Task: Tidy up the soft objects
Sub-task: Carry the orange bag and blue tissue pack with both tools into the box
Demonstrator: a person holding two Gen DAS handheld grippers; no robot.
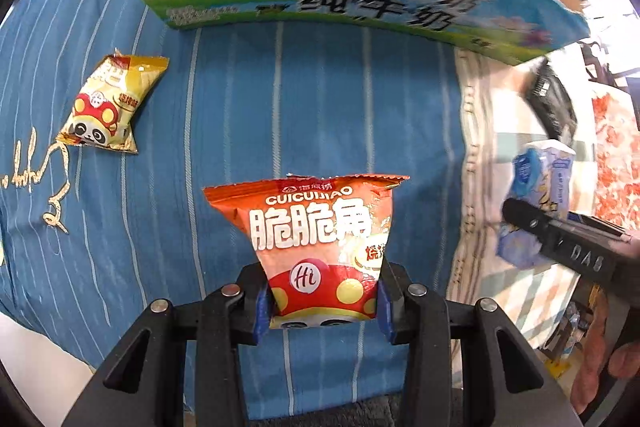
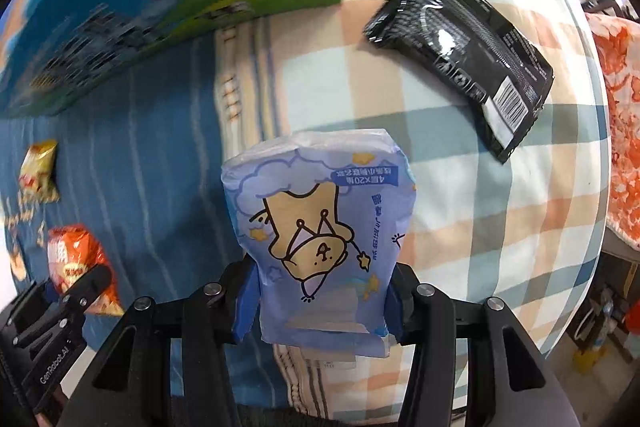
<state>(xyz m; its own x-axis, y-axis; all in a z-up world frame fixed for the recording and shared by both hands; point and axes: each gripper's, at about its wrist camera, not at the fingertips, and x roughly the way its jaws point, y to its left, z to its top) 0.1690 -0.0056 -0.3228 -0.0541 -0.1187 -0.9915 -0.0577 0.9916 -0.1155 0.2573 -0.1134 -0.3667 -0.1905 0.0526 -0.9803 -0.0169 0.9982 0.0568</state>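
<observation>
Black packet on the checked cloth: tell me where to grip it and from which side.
Grip the black packet across its narrow width at mid-length, coming down from above. It lies flat and slanted, so turn the jaws square to its long sides.

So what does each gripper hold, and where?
Left gripper: orange snack bag, by its lower end. Right gripper: blue tissue pack, by its near end.
</observation>
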